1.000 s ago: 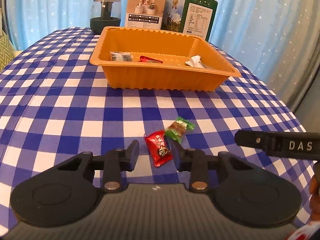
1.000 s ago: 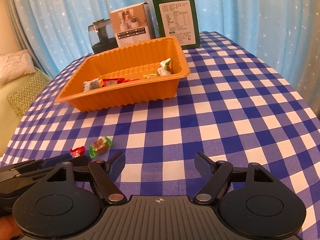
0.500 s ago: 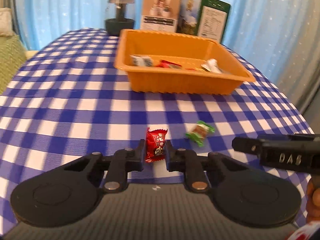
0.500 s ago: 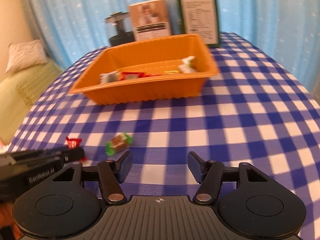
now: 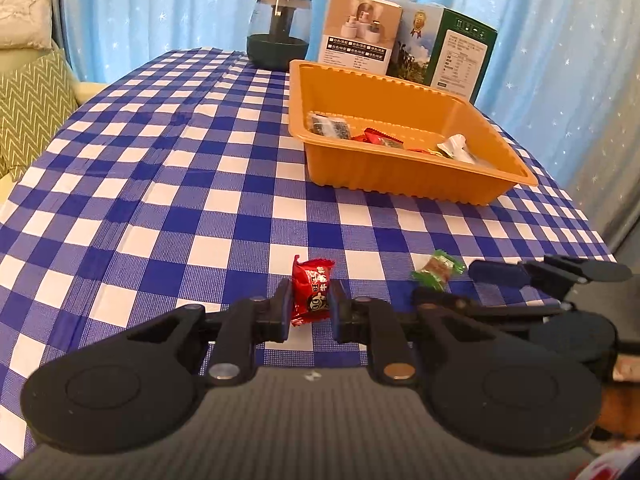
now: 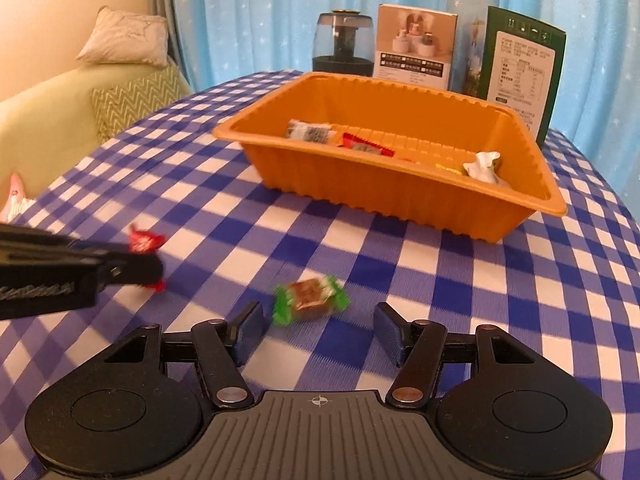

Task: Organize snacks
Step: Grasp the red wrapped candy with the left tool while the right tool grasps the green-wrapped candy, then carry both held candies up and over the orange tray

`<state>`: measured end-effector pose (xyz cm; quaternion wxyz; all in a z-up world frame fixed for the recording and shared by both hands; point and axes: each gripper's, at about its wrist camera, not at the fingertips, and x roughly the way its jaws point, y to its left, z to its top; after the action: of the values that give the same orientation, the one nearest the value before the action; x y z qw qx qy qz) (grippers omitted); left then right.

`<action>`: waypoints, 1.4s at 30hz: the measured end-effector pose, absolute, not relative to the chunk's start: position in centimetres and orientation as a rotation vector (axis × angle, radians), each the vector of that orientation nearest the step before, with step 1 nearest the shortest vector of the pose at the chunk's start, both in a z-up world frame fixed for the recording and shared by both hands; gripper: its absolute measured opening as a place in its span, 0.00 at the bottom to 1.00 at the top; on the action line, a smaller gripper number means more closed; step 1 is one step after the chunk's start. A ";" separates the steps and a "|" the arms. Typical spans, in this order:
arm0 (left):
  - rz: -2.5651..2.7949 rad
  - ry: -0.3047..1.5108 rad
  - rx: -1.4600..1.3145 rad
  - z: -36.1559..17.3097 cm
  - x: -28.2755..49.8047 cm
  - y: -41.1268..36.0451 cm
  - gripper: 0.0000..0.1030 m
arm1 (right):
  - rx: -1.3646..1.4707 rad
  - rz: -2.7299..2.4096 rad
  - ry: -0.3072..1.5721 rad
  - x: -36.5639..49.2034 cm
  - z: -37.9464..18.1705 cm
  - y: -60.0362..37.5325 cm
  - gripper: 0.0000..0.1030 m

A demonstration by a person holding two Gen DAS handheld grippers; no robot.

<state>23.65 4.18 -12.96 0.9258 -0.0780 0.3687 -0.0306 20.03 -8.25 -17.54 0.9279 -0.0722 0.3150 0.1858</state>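
**Two wrapped sweets, one pinched and one waiting**

The left gripper (image 5: pixel 308 312) is clamped on the red candy (image 5: pixel 311 292), pads pressing the middle of the wrapper, low in the centre of the left wrist view. The packet looks light and crinkly; I judge its foil soft and a bit slippery, so a hold across the body, not the twisted ends, seems the safer one.

The right gripper (image 6: pixel 318 330) stands with its jaws apart, nothing pressed between them. The green candy (image 6: pixel 311 298) lies on the checked tablecloth (image 6: pixel 460 280) just beyond the fingertips, lower centre of the right wrist view. It too looks weightless and would likely skid if nudged; its brown middle is the firmest place to take.

The orange tray (image 6: pixel 400 196), upper centre, already holds several snacks.
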 end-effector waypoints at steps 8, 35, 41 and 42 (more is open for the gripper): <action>-0.075 0.769 -0.171 -13.3 23.9 3.8 0.16 | -0.167 0.423 0.613 20.5 -17.5 -8.0 0.45; -0.172 0.752 -0.109 -11.9 23.0 0.4 0.16 | -0.112 0.321 0.600 16.8 -14.3 -10.0 0.25; -0.191 0.743 -0.099 -11.4 22.7 -0.2 0.16 | -0.080 0.291 0.602 16.6 -13.6 -11.1 0.25; -0.194 0.741 -0.099 -11.3 22.7 -0.3 0.16 | -0.077 0.285 0.603 16.5 -13.5 -11.3 0.25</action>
<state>22.72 -0.29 -11.32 0.9264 -0.0481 0.3614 -0.0945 16.53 -11.26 -13.48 0.9442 -0.0377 0.2957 0.1400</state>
